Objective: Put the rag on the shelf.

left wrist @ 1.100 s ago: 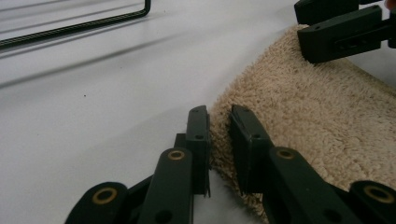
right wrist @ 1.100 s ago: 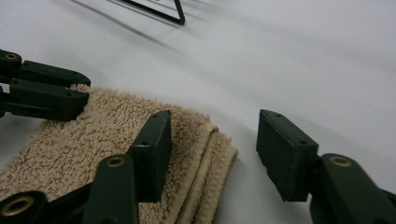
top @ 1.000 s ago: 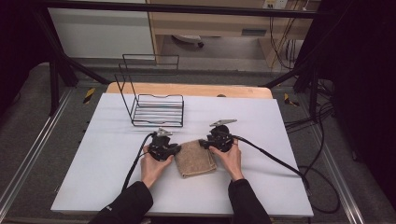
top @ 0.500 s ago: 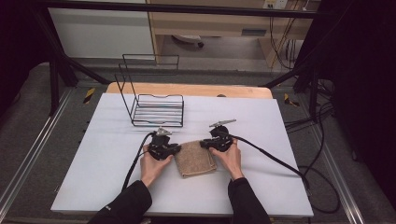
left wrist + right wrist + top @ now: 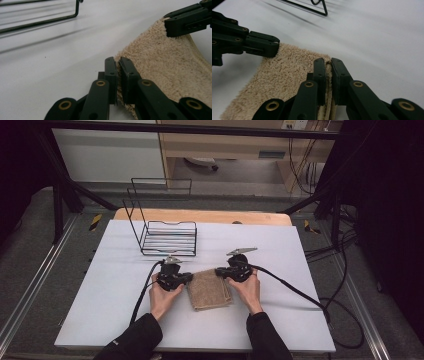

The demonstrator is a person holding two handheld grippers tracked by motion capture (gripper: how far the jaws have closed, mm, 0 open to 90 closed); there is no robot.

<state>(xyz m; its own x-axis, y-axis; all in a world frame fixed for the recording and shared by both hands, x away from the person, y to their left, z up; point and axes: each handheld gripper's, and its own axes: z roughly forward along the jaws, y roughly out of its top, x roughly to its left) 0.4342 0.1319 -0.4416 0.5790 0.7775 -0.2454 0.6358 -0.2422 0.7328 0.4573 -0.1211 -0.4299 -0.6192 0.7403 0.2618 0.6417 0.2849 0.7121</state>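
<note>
A folded tan towel lies on the white table between the person's two hands. My left gripper is at the towel's far left corner. In the left gripper view its jaws have just been closing and now pinch the towel's edge. My right gripper is at the far right corner. Its jaws have also just been closing and are shut on the folded layers of towel. Each gripper view shows the other gripper farther off on the towel: the right gripper and the left gripper.
A black wire rack stands on the table beyond the left gripper, about a hand's length from the towel. Cables trail from both grippers, the right one running off the table's right edge. A wooden board borders the far side.
Both hands stay at the towel's far corners, and the towel lies where it lay. The high view shows no clear shift.
</note>
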